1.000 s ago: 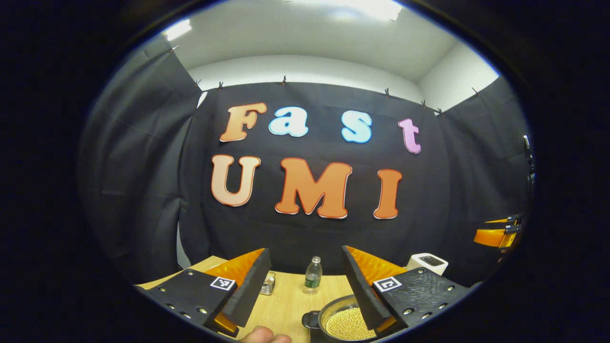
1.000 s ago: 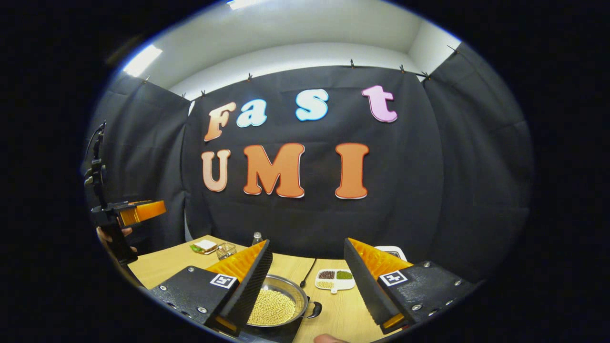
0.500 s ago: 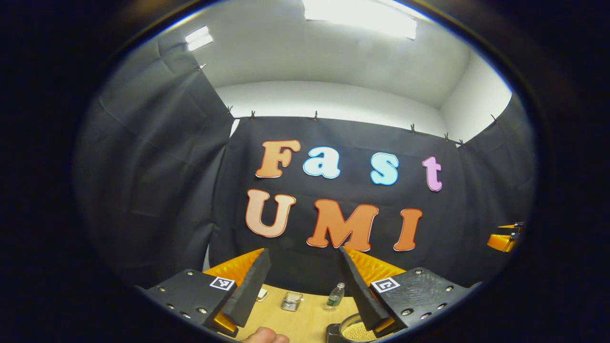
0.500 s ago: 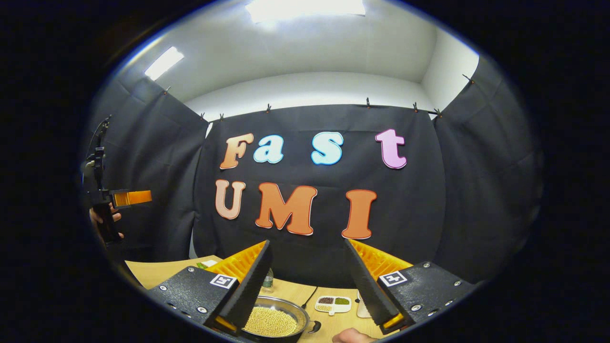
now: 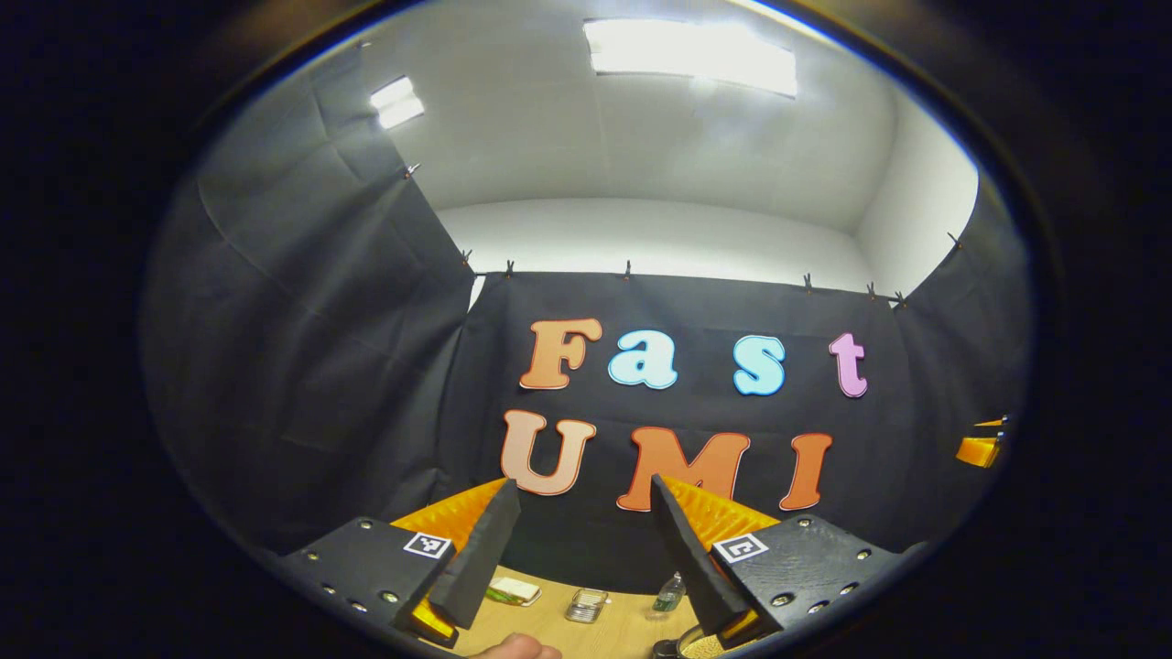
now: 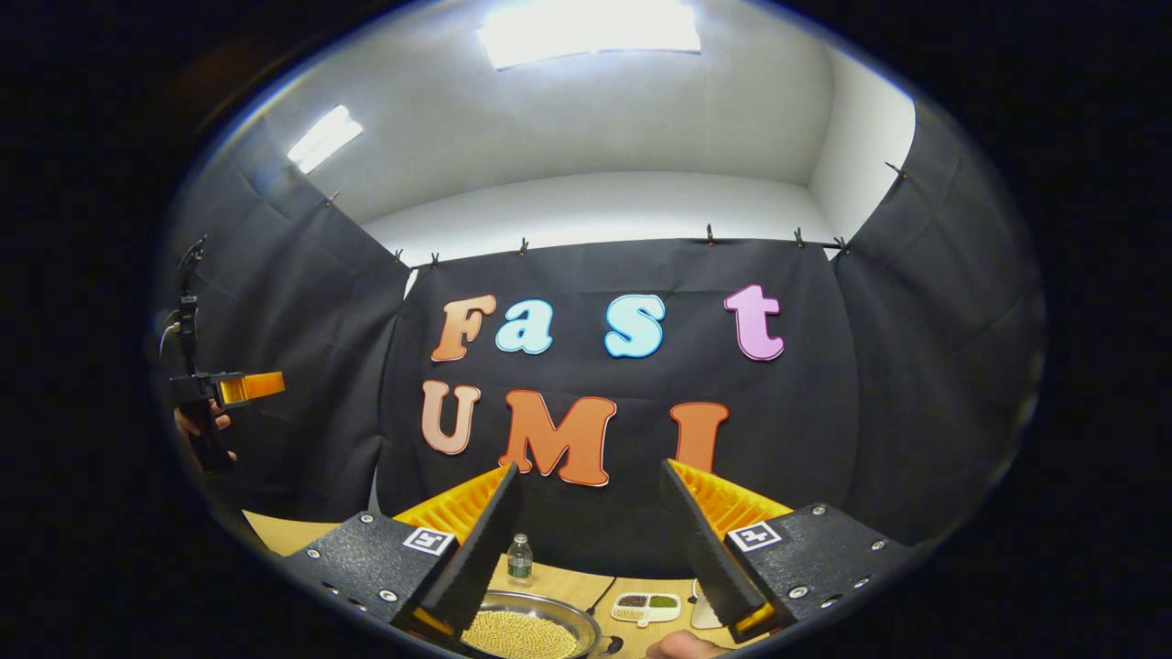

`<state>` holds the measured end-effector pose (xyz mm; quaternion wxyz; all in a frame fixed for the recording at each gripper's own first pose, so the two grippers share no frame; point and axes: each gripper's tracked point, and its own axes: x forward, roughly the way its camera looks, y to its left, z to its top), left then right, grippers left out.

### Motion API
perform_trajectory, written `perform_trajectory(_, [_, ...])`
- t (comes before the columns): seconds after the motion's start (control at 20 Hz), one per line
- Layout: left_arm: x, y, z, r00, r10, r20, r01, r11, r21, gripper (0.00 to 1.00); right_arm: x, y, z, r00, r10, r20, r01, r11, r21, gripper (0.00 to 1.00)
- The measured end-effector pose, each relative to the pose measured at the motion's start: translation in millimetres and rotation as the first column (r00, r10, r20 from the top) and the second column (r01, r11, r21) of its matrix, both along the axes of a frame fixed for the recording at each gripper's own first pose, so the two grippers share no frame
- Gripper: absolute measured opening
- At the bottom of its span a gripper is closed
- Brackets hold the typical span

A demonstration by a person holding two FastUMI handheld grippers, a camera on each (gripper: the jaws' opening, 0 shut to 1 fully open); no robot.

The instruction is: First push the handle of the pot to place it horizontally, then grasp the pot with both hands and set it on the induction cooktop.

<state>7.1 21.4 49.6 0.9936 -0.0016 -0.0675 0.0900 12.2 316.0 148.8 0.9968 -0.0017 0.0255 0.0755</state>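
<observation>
On the table: 1 pot (image 6: 526,631), 1 bottle (image 6: 519,558), 1 sectioned dish (image 6: 646,606), 1 wire basket (image 5: 586,605).

Right gripper view: pot (image 6: 522,631) sits low on the table (image 6: 275,533), between the right gripper's (image 6: 586,540) spread fingers, bottle (image 6: 519,558) behind it, sectioned dish (image 6: 645,605) to its right; left gripper (image 6: 247,387) well off left, held up in a hand (image 6: 197,430). Left gripper view: wire basket (image 5: 586,604) between a flat item, maybe a sandwich (image 5: 511,591), on its left, and the bottle (image 5: 668,593) right.
</observation>
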Motion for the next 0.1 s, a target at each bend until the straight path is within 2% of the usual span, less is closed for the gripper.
perform_trajectory(0.05, [-1.0, -0.6, 1.0, 1.000, -0.001, 0.010, 0.001, 1.000, -0.004, 0.86, -0.1, 0.8, 0.8, 1.000, 0.004, 0.004, -0.004, 1.000, -0.001, 0.97])
perform_trajectory(0.1, [-0.5, -2.7, 1.1, 1.000, -0.010, 0.017, 0.010, 1.000, -0.005, 0.90, 0.2, -0.2, 1.1, 1.000, 0.008, 0.008, -0.008, 1.000, -0.008, 0.93])
